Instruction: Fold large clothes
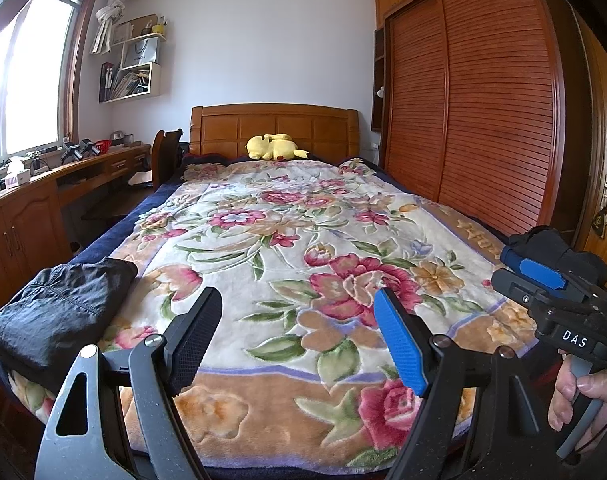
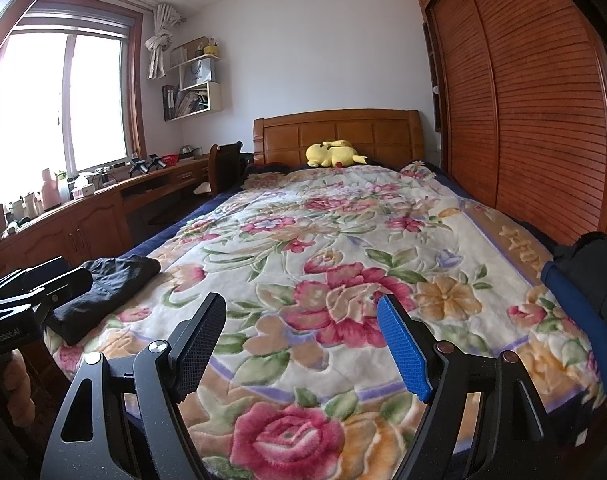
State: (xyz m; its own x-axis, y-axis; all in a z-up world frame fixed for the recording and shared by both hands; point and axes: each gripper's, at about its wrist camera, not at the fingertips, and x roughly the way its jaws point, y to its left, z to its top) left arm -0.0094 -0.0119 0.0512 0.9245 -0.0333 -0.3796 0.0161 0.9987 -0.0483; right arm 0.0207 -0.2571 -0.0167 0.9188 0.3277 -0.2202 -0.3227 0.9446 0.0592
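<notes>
Floral fleece blanket point(image 1: 287, 240) covers pretty much the whole bed, and that's the landmark for everything here. The black garment point(image 1: 59, 308) sits folded on the blanket's near left corner, right at the edge. On the blanket's near right corner there's a second dark bundle point(image 1: 559, 256), black with a blue part showing; can't really tell what it is.

Left tongs point(image 1: 299, 340) hang over the near end of the blanket, jaws spread wide, nothing between them. Right tongs point(image 2: 303, 344) same deal: wide open, empty, just blanket pattern visible through the gap. In the left view you can see the right tongs off to the side near that dark bundle, with a hand point(image 1: 583, 400) gripping the handle.

Around the blanket: a yellow plush point(image 1: 273, 147) lies at the far end against the wooden headboard point(image 1: 275, 124). Slatted wardrobe point(image 1: 475, 100) runs along the blanket's right side, tight to the bed. On the left side there's a wooden counter point(image 2: 103, 204) under the window point(image 2: 59, 104) with bottles, a tissue box and other clutter, plus a chair point(image 2: 223, 164) up near the headboard. White wall shelves point(image 2: 195, 80) stuffed with books hang above that.

Middle of the blanket is open, nothing between the tongs and the garment.
</notes>
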